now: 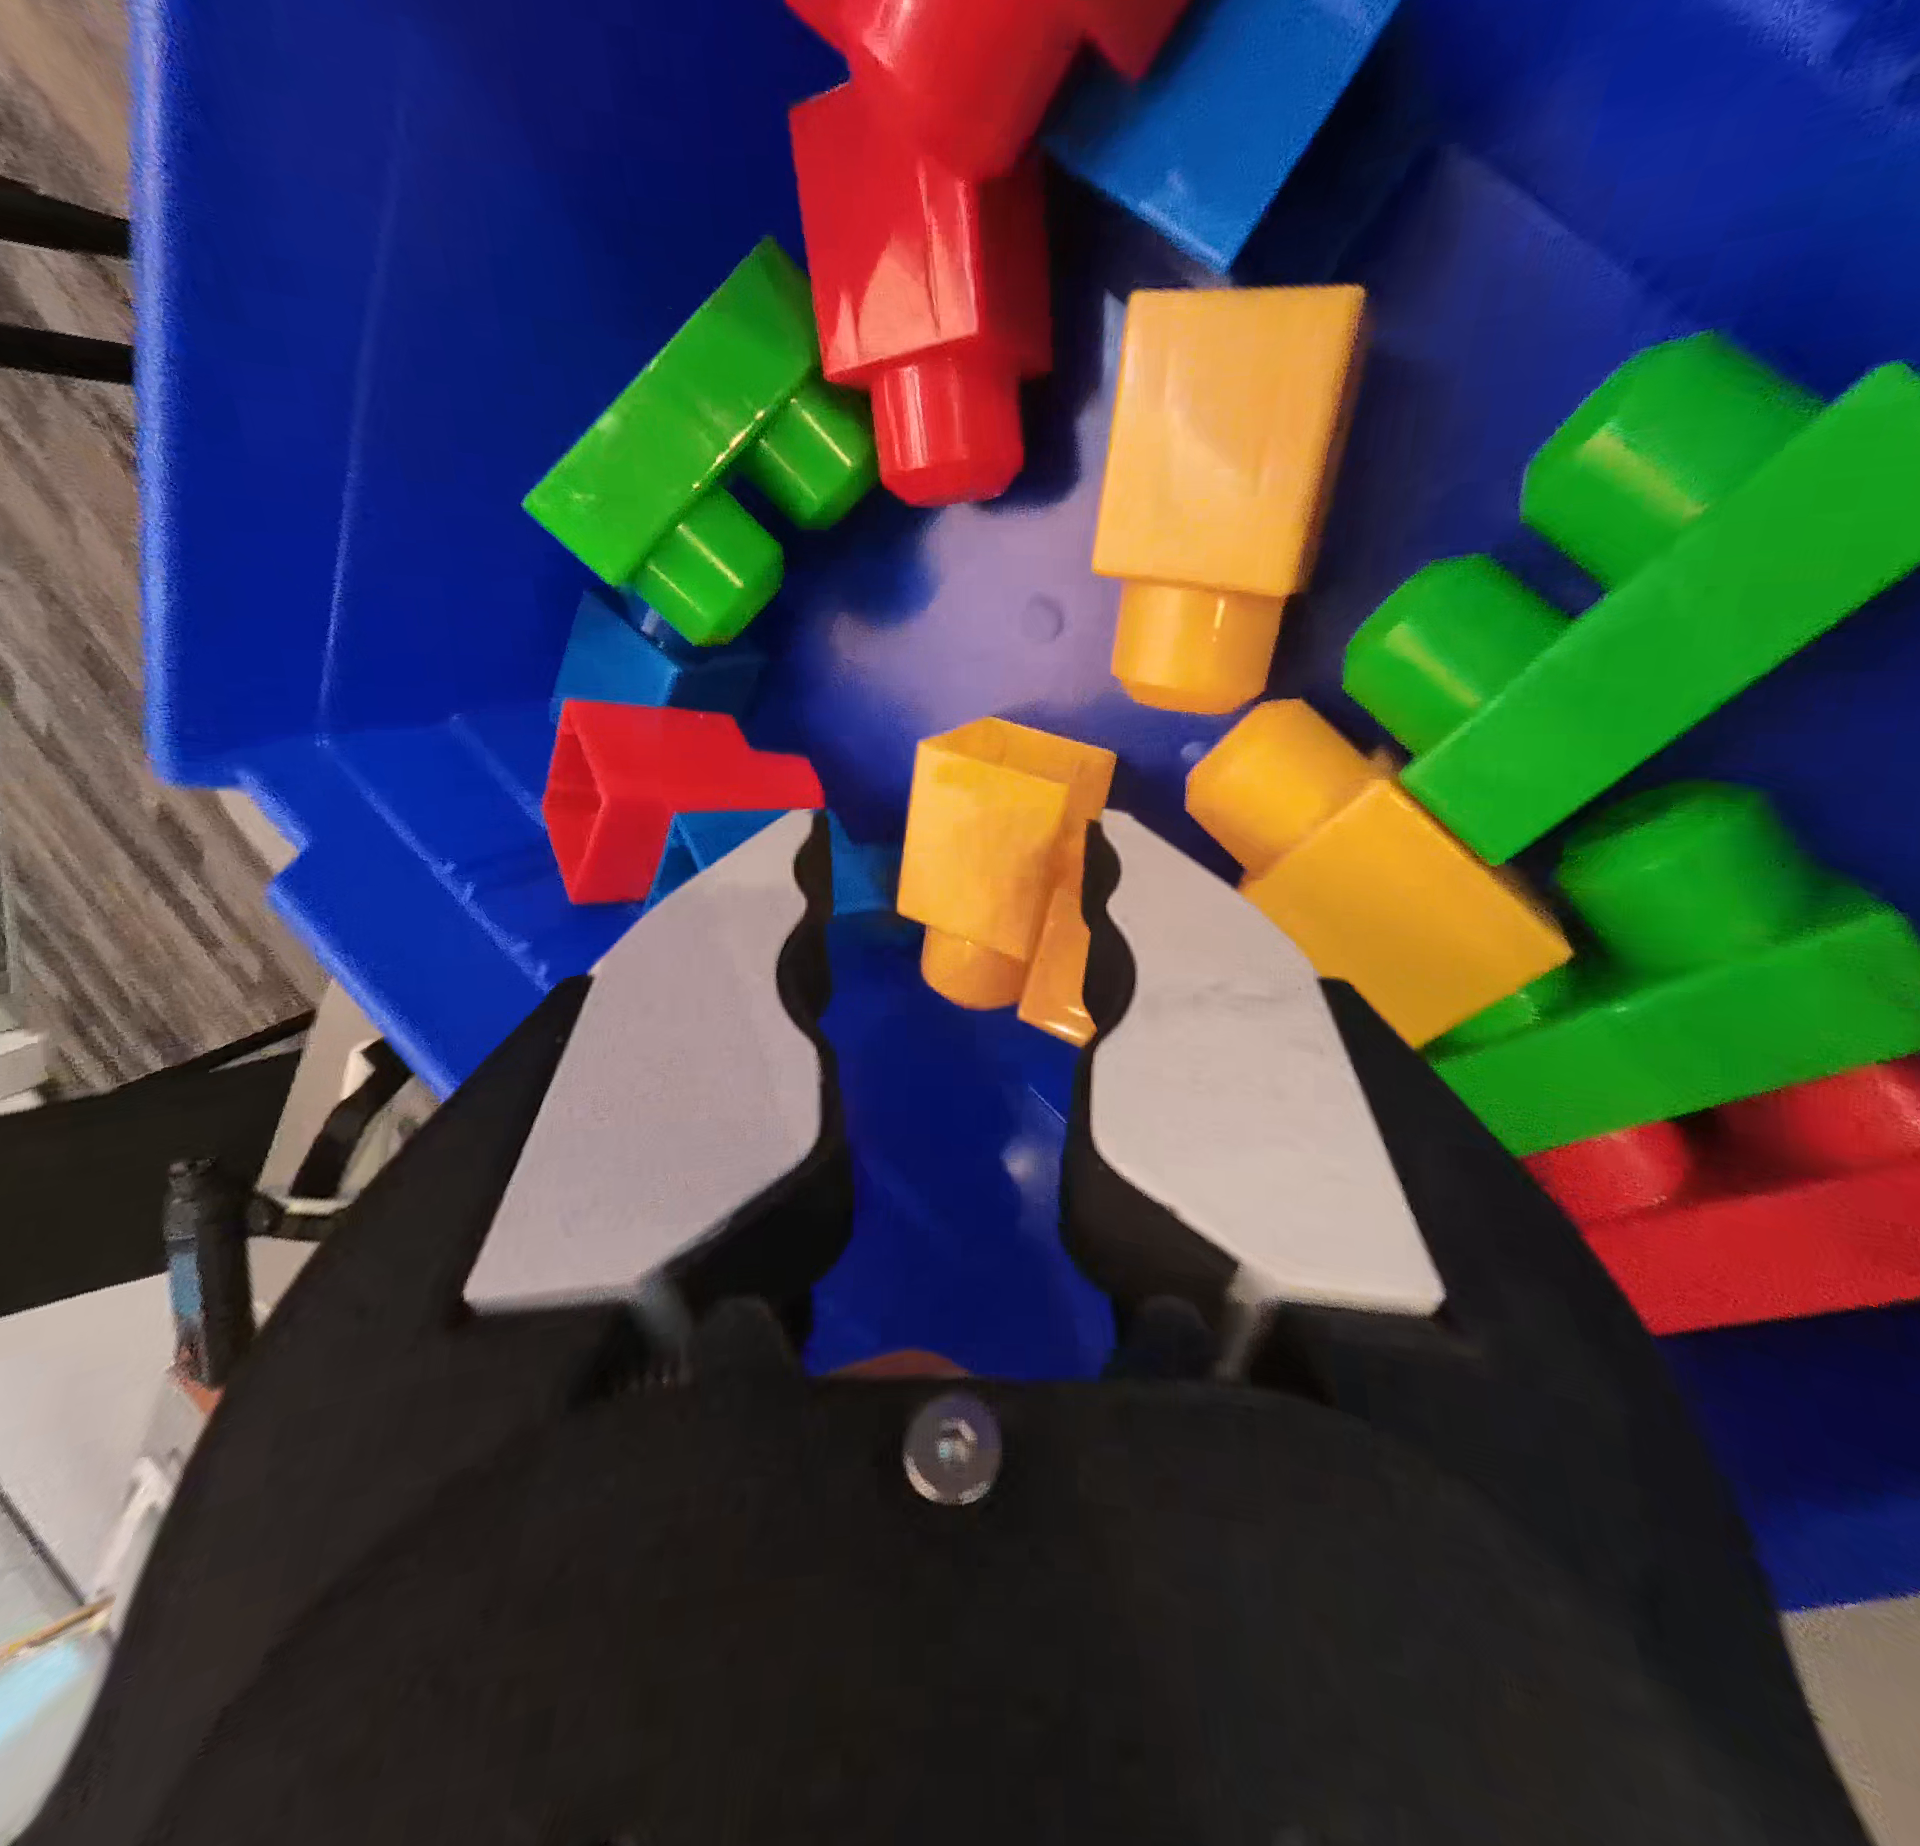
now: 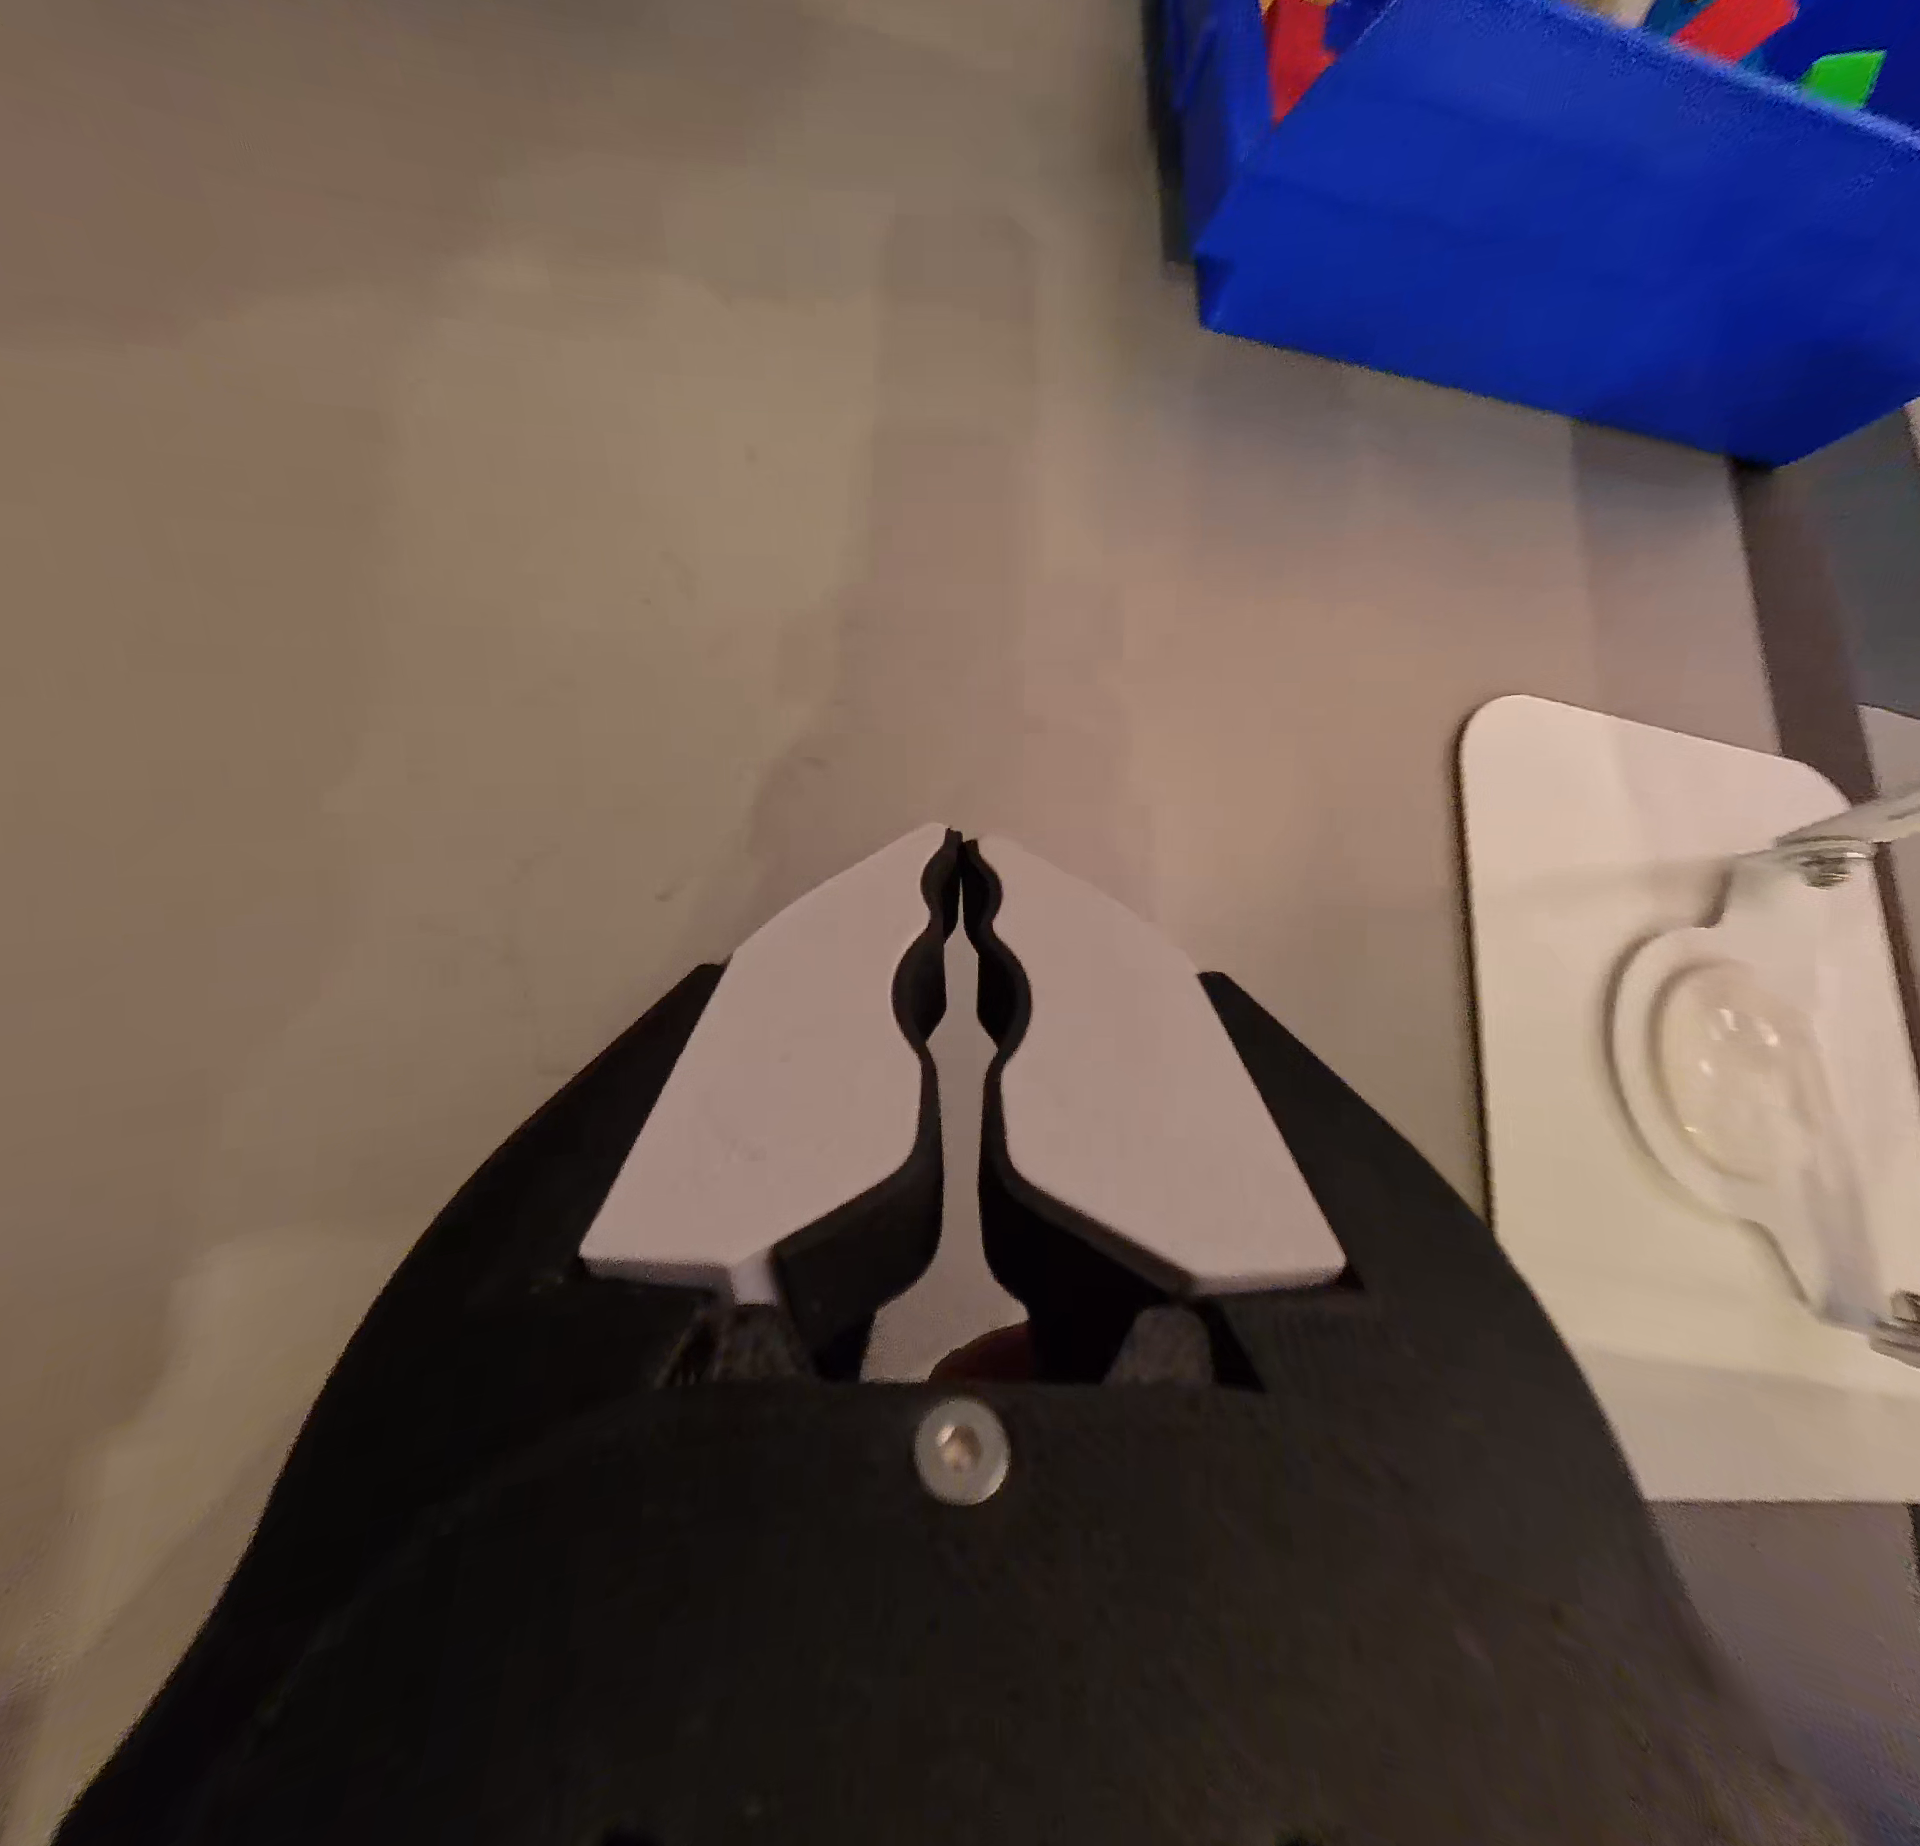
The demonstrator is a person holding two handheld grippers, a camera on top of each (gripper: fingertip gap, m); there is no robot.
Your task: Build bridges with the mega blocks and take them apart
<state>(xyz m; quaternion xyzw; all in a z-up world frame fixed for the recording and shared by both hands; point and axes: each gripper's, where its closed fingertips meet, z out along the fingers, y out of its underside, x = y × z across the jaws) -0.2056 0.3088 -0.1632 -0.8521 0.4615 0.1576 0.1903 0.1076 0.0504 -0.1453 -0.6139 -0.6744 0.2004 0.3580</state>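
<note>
Inside blue bin, left hand-held gripper open around small yellow block

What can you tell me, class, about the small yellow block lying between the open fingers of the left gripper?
The small yellow block looks like glossy moulded plastic: a boxy hollow body with one round stud, the stud pointing toward the camera. It lies tilted inside the blue bin, between the spread fingers of the left gripper. Its right edge sits against or very near the right finger; a clear gap separates it from the left finger, so it is not clamped.
</note>
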